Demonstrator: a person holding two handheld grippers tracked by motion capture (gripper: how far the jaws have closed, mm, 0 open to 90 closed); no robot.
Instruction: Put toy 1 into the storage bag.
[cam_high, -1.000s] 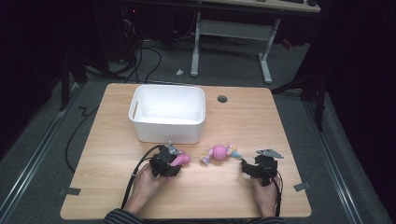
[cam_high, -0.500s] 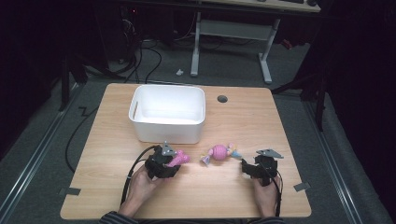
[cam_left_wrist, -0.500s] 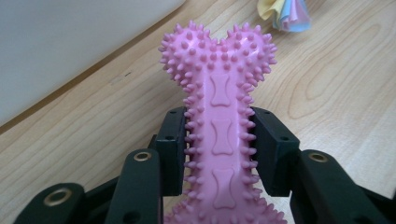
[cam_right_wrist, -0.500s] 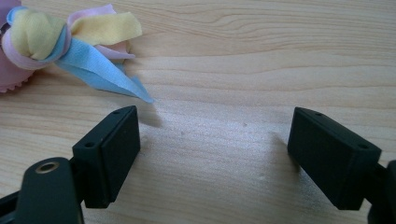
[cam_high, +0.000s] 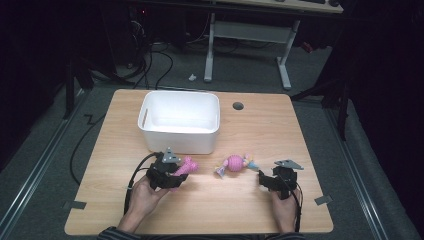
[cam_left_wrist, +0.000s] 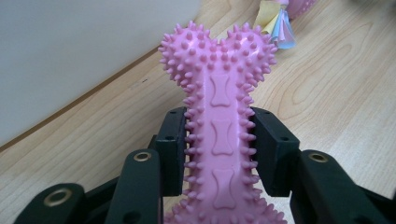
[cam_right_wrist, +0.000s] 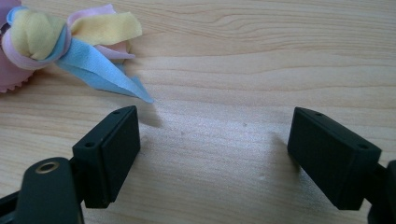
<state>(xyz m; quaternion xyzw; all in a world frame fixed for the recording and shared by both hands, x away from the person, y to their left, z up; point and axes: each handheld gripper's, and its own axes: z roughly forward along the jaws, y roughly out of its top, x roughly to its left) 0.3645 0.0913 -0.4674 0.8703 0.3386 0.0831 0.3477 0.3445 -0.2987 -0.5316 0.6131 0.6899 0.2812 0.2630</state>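
Note:
A pink spiky bone toy (cam_left_wrist: 219, 116) is clamped across its shaft by my left gripper (cam_left_wrist: 219, 154), whose pads press on both sides. In the high view that left gripper (cam_high: 176, 172) holds the bone toy (cam_high: 185, 166) just in front of the white bin (cam_high: 180, 120). A pink ball toy with yellow, blue and pink fabric tails (cam_high: 234, 164) lies on the table between the hands. Its tails (cam_right_wrist: 79, 42) show at the upper left of the right gripper view. My right gripper (cam_right_wrist: 215, 149) stands open over bare wood, and sits right of the ball toy in the high view (cam_high: 267, 179).
The wooden table (cam_high: 280, 125) has a round cable hole (cam_high: 238, 106) behind the bin's right corner. Cables run from both grippers toward the front edge. Bits of tape mark the table's front corners (cam_high: 322, 200). Dark floor and a desk frame lie beyond.
My left hand has lifted a little with the bone toy and drifted toward the bin. The right hand and the ball toy have stayed put.

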